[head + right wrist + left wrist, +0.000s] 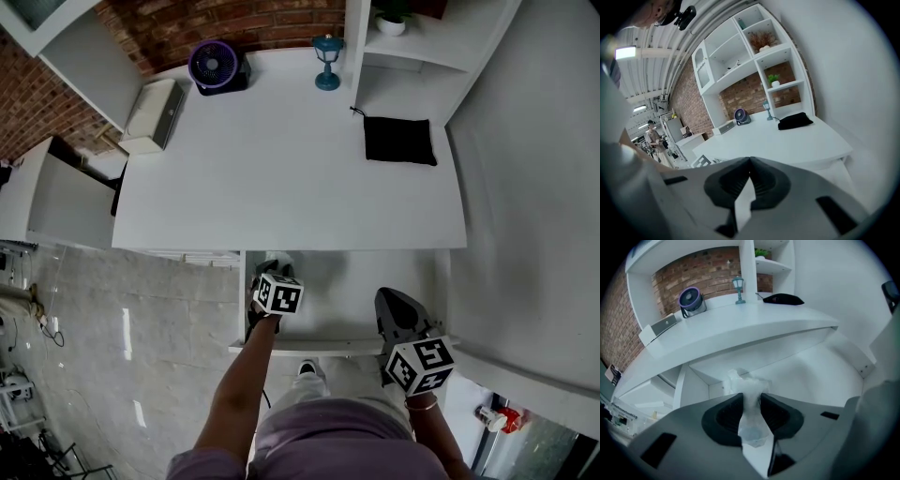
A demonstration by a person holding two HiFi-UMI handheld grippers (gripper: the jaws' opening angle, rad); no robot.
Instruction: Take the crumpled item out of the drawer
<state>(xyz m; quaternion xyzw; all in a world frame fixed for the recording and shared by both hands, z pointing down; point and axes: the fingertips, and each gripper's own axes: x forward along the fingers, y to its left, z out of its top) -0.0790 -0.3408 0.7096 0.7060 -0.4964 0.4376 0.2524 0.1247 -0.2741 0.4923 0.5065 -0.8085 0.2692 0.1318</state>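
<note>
A crumpled, whitish translucent wad (746, 385) is pinched between the pads of my left gripper (751, 398), which is shut on it; its upper part bulges out past the fingertips. In the head view the left gripper (271, 269) reaches into the left end of the open white drawer (328, 347) under the desk, and the wad is mostly hidden behind it. My right gripper (397, 311) hovers over the drawer's right end. Its jaws (750, 160) are shut with nothing between them.
The white desk top (281, 178) overhangs the back of the drawer. On it stand a purple fan (216, 66), a small teal lamp (327, 62), a white box (155, 112) and a black cloth (399, 141). White walls flank the right side.
</note>
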